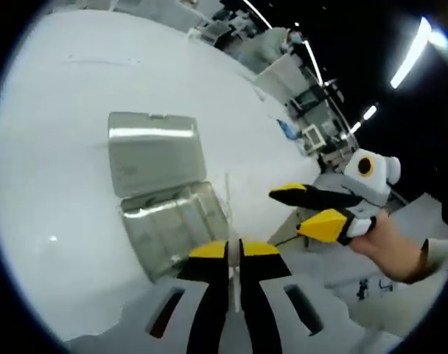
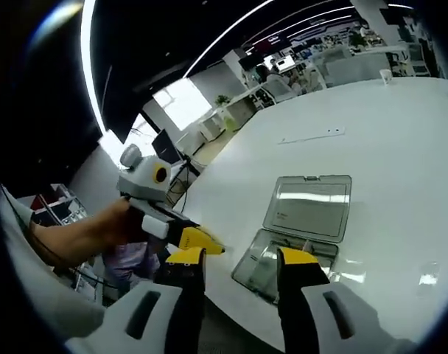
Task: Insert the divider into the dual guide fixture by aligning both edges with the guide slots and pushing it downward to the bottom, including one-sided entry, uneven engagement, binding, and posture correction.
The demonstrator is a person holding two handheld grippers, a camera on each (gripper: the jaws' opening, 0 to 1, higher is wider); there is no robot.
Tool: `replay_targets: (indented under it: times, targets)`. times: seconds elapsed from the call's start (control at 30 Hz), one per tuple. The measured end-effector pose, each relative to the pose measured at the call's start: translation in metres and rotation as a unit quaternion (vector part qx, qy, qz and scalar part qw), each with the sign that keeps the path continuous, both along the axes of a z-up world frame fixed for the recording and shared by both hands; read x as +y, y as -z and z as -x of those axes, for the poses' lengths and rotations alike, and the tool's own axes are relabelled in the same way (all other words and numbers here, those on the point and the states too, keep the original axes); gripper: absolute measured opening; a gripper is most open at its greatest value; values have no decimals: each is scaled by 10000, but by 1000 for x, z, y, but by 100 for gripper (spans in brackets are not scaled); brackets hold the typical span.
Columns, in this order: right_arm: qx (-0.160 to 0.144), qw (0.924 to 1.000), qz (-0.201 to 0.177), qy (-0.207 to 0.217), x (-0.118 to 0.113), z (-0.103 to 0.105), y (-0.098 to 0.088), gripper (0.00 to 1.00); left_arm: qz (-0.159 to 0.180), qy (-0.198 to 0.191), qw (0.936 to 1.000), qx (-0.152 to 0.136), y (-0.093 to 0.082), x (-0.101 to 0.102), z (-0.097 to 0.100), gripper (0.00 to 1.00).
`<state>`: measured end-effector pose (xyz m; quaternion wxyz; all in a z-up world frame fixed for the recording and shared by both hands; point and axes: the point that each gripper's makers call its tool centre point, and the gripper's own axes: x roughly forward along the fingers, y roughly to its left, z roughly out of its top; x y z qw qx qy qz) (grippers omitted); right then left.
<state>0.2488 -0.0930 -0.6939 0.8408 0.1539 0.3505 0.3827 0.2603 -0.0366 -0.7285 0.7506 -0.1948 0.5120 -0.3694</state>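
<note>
On the white surface (image 1: 54, 147) lies a clear plastic case (image 1: 169, 221) with its lid (image 1: 154, 151) folded open and flat beside the tray part. In the left gripper view the left claw (image 1: 233, 251) has its two yellow-tipped jaws almost together, clamped on a thin clear divider (image 1: 228, 214) that stands on edge between them and rises past the tips. The divider is held in the air just beside the near edge of the tray, not inside it; I cannot tell if it touches the rim. To the right in this view the right claw (image 1: 312, 210) comes in, held by a hand (image 1: 390, 240), its jaws apart with nothing between them, and it is near the left claw but not touching. In the right gripper view the right claw (image 2: 241, 258) shows its own jaws wide apart, and the open case (image 2: 298, 236) lies behind them on the surface (image 2: 401, 125), the lid (image 2: 311, 206) on the far side. The left claw (image 2: 198, 240) enters from the left there, held by a hand (image 2: 110, 221), at the edge of the surface just beside the tray. Behind is a dim room with desks and long ceiling lights (image 2: 88, 59).
</note>
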Motion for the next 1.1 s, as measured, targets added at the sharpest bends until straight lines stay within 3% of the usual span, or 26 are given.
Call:
replay_targets:
  times: [0.13, 0.33, 0.57, 0.67, 1.1]
  targets:
    - [-359, 9985, 339, -236, -1, 4, 3, 37, -169, -32, 9997, 166, 5, 3, -3, 1]
    - [-712, 9956, 492, -363, 2, 10, 4, 39, -500, 122, 9979, 386, 14, 5, -1, 1]
    - [-1252, 9868, 754, -699, 6, 18, 1, 44, -810, 141, 9945, 645, 21, 10, 1, 1]
    - [-1394, 9817, 934, -906, 7, 21, 4, 47, -942, 117, 9930, 699, 25, 12, -1, 1]
    - [-1761, 9684, 1055, -1419, -1, 31, 4, 52, -1198, -221, 9870, 1049, 44, 11, -5, 1]
